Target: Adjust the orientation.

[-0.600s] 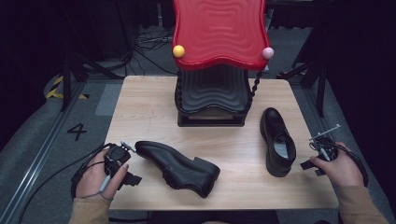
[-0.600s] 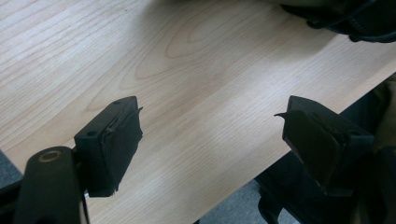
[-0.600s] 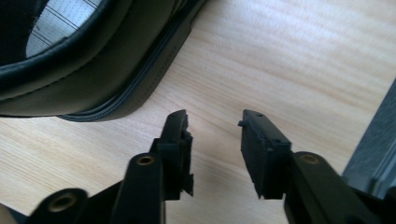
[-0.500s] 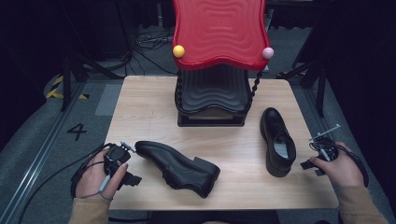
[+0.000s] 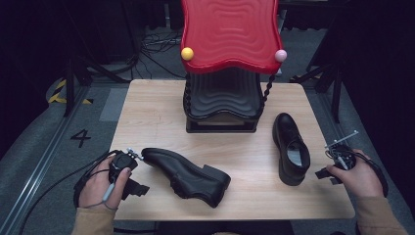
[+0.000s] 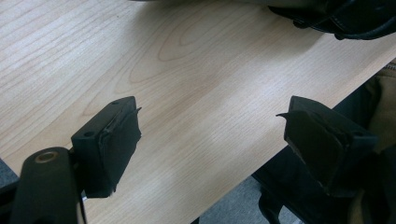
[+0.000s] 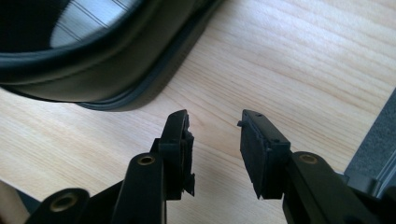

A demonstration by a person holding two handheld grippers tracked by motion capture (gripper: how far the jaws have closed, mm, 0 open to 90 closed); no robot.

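While our left gripper [image 5: 128,161] sits wide open, touching nothing, beside the toe of the tipped shoe [image 5: 188,175], our right gripper [image 7: 214,140] gapes narrowly, empty, near the upright shoe [image 5: 290,148].

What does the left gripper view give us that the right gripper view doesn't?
Left gripper view: widely spread jaws of the left gripper, a black shoe's edge at top right, and the table's near edge with a tan sleeve beyond. Right gripper view: the right gripper, jaws narrowly parted, just short of the other shoe's heel and grey insole. Both: empty jaws over light wood.
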